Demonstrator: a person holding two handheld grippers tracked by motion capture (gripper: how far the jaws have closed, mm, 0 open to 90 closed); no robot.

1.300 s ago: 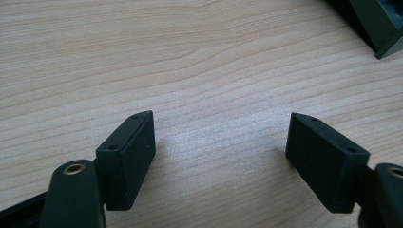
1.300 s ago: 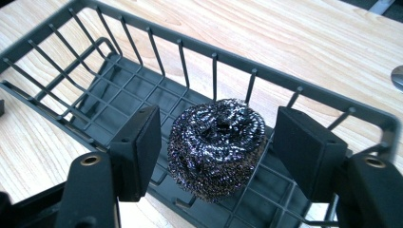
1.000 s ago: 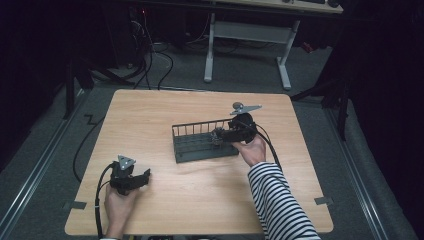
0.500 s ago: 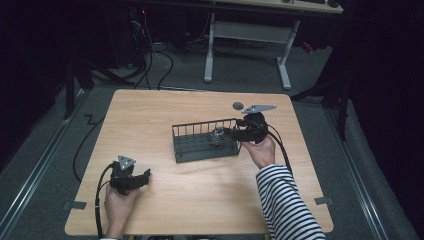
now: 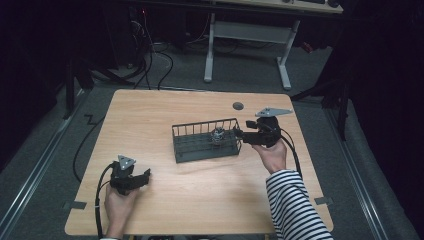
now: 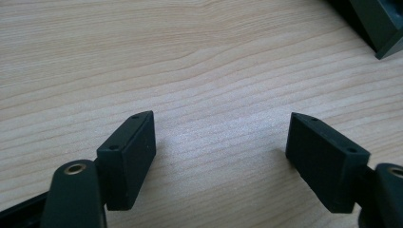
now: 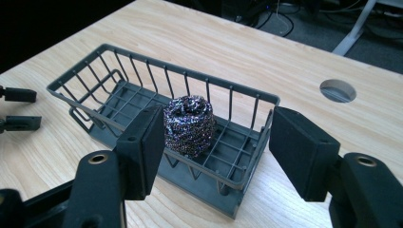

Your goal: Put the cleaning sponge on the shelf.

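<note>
Sitting in grey wire basket (image 7: pixel 119 90): coiled, glittery metal scourer (image 7: pixel 189 124).

**Hidden and cut-off parts**

The scourer (image 7: pixel 189 124) is partly covered by the basket (image 7: pixel 119 102) bars and by the right gripper (image 7: pixel 214 147) in its own view; in the high view it is too small for detail. The basket is cut off at the corner of the left gripper view. The sleeve (image 5: pixel 295 207) is cropped below.

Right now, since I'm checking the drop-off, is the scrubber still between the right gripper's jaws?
No: the scrubber sits in the basket, beyond the right gripper, whose jaws stand apart with nothing between them.
</note>
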